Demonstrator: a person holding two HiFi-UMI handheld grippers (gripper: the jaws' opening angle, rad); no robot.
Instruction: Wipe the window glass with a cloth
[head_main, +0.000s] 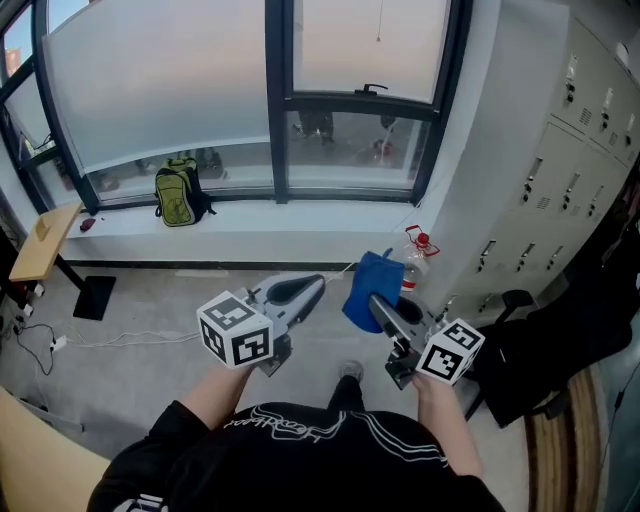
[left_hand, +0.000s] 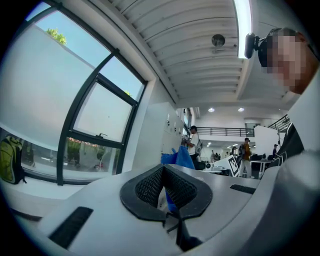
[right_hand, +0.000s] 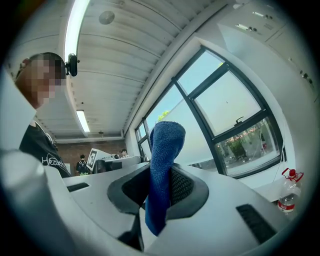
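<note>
**Head view.** Shows the blue cloth (head_main: 366, 285) clamped in the right gripper (head_main: 377, 303), well short of the window (head_main: 160, 90). Shows the left gripper (head_main: 316, 283) just beside it, jaws drawn together to a point and carrying nothing. Gives no contact between cloth and glass. Judged as wiping not yet begun, with the approach to the window and every stroke left to do. Alone reveals a green backpack (head_main: 178, 192) on the ledge (head_main: 260, 216) under the window, and a bottle (head_main: 418, 255) near the window's lower right corner.

**Left gripper view.** Confirms pads closed at the tips with nothing pinched. Catches, through the slit, a blue patch of the cloth farther off. Looks along the window rather than at it. Adds what the head view lacks: a lit hall with standing people (left_hand: 192, 142), away from the window.

**Right gripper view.** Confirms the cloth squeezed between both pads, one fold standing above the jaws and a tail hanging below. Places the window beyond and to the right, apart from the cloth. Gives no streak or dirt detail on the glass, which is too far off to tell.
</note>
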